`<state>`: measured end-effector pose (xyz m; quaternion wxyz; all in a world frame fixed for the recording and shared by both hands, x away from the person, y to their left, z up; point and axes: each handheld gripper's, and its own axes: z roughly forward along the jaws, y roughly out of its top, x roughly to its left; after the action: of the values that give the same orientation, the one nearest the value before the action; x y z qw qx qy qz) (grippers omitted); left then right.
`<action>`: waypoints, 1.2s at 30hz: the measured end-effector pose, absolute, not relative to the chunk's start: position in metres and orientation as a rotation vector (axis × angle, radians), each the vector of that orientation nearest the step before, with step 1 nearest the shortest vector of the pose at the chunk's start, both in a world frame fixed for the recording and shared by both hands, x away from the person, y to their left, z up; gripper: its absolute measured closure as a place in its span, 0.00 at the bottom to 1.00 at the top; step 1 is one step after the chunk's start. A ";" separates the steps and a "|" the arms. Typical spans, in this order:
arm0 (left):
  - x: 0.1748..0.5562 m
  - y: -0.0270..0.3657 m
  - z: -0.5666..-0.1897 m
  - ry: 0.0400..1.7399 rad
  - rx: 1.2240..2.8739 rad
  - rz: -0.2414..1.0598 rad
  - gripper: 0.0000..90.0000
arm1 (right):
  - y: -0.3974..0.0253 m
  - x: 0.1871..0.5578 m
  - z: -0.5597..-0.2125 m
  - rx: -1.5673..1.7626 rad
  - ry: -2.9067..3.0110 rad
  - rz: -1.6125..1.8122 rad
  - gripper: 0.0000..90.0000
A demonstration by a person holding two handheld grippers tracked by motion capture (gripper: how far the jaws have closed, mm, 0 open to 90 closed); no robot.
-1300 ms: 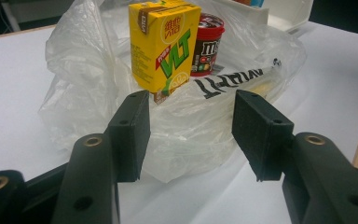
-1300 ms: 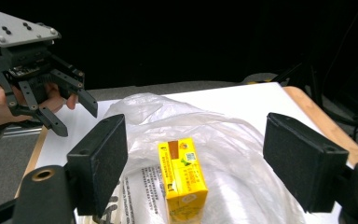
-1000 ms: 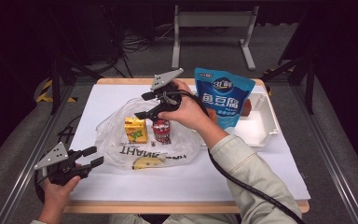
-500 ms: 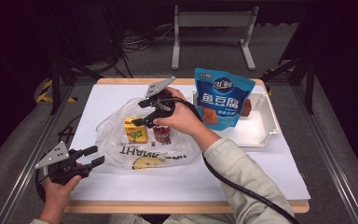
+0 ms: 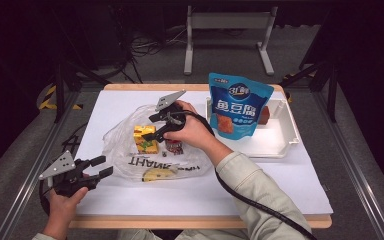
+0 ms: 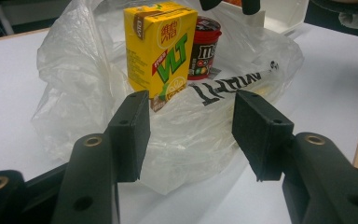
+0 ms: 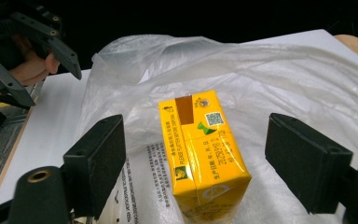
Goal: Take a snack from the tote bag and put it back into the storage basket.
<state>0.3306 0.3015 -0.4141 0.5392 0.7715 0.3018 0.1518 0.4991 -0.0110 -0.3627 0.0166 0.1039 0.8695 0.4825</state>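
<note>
A clear plastic bag (image 5: pixel 130 165) lies open on the white table top. A yellow drink carton (image 5: pixel 144 139) stands upright in it beside a dark M&M's cup (image 5: pixel 173 147), with a banana (image 5: pixel 159 174) under the plastic at the front. My right gripper (image 5: pixel 151 128) hovers open just above the carton (image 7: pixel 200 140), one pad on each side and apart from it. My left gripper (image 5: pixel 102 166) is open at the bag's left front edge, nothing between its pads. From the left gripper (image 6: pixel 191 126) I see the carton (image 6: pixel 161 46), the cup (image 6: pixel 204 46) and the bag (image 6: pixel 70 74).
A blue pouch (image 5: pixel 237 102) stands in a white tray (image 5: pixel 280 147) at the right of the table. The right gripper's cable runs back along the forearm. The wooden table edge (image 5: pixel 200 222) is near the person. The left gripper (image 7: pixel 37 42) appears far off in the right gripper view.
My right gripper has moved left and down from near the pouch to just over the carton. The left gripper has stayed in place.
</note>
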 end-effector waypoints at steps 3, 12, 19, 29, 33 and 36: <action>0.331 0.302 -0.414 0.719 1.835 0.359 0.52 | -0.009 0.499 -0.368 0.328 2.718 1.482 0.23; 0.331 0.302 -0.414 0.719 1.836 0.355 0.52 | -0.004 0.502 -0.382 0.343 2.759 1.454 0.23; 0.331 0.302 -0.414 0.722 1.835 0.353 0.52 | 0.002 0.503 -0.389 0.343 2.781 1.418 0.24; 0.331 0.301 -0.414 0.721 1.832 0.351 0.52 | 0.013 0.505 -0.390 0.237 2.831 1.236 0.39; 0.332 0.301 -0.414 0.716 1.837 0.352 0.52 | 0.016 0.505 -0.391 0.234 2.845 1.200 0.42; 0.332 0.301 -0.415 0.716 1.835 0.353 0.52 | 0.018 0.505 -0.391 0.232 2.858 1.173 0.44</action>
<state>0.3320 0.3013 -0.4146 0.5398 0.7718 0.3014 0.1486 0.5053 0.0182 -0.3912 0.0217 0.0748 0.9224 0.3784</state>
